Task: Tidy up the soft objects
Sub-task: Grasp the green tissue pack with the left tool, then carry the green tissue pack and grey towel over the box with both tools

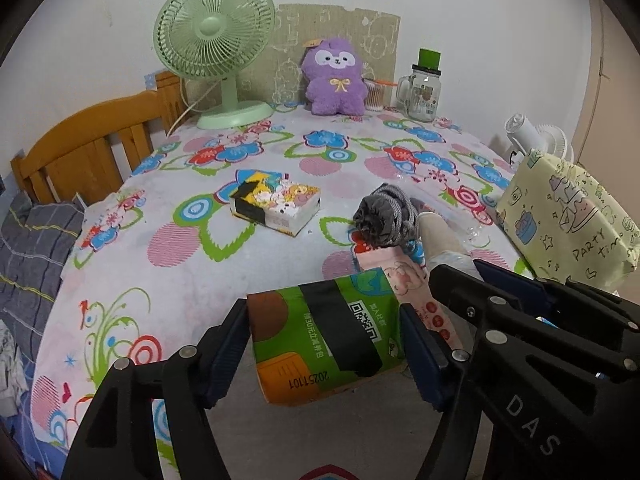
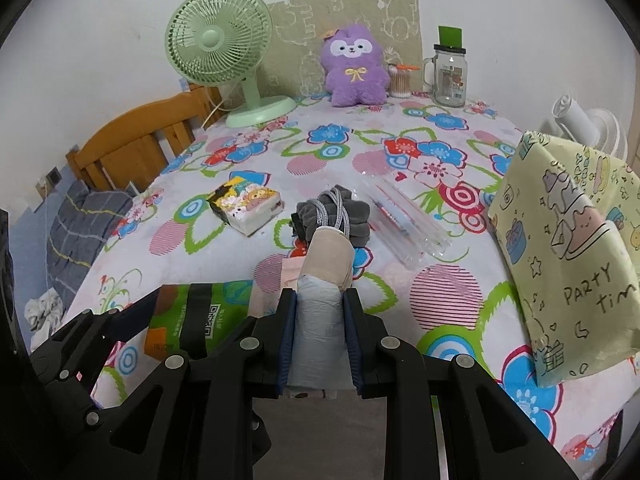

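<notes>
My left gripper (image 1: 326, 344) is shut on a green and orange tissue pack (image 1: 320, 336), held above the floral table near its front edge; the pack also shows in the right wrist view (image 2: 192, 316). My right gripper (image 2: 320, 340) is shut on a grey and beige roll (image 2: 324, 292), just right of the left gripper; the roll also shows in the left wrist view (image 1: 438, 240). A grey cloth bundle (image 2: 336, 216) lies just beyond the roll's tip. A pink pack (image 1: 404, 276) lies under both. A small cartoon tissue pack (image 1: 276, 204) lies mid-table. A purple plush (image 1: 336, 78) sits at the back.
A green fan (image 1: 216, 48) stands back left, a glass jar (image 1: 422, 92) and a cotton-swab holder (image 2: 399, 80) back right. A yellow gift bag (image 2: 568, 256) stands at the right edge. A clear plastic sleeve (image 2: 404, 220) lies right of the bundle. A wooden bed frame (image 1: 88, 148) is left.
</notes>
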`<state>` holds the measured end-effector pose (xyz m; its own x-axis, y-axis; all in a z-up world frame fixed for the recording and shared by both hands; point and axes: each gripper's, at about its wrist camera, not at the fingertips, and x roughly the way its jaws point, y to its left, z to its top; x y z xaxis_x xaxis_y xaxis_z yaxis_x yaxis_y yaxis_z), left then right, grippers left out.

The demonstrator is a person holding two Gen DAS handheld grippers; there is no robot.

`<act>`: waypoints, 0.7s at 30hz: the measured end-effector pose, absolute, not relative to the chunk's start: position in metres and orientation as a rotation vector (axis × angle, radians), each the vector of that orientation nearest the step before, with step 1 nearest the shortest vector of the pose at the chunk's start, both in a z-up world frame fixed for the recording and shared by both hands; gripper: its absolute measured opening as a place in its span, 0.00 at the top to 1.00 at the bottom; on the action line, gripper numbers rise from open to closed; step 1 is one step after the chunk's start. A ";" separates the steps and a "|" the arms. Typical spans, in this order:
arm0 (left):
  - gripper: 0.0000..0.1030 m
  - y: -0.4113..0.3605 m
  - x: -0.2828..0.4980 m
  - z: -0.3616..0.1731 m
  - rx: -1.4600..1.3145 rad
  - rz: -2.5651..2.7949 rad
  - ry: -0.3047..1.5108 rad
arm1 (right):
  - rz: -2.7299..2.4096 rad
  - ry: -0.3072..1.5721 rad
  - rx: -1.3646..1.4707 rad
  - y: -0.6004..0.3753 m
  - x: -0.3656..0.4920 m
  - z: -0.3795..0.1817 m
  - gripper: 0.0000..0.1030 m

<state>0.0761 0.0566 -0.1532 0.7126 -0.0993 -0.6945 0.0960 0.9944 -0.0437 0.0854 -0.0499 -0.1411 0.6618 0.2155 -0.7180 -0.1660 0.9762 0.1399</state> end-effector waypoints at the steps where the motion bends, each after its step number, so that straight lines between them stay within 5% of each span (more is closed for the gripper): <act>1: 0.28 0.056 0.076 -0.151 -0.006 -0.107 0.766 | 0.217 0.814 0.063 -0.050 0.085 -0.138 0.74; 21: 0.28 0.034 0.076 -0.085 0.014 -0.083 0.686 | 0.233 0.738 0.029 -0.066 0.088 -0.071 0.74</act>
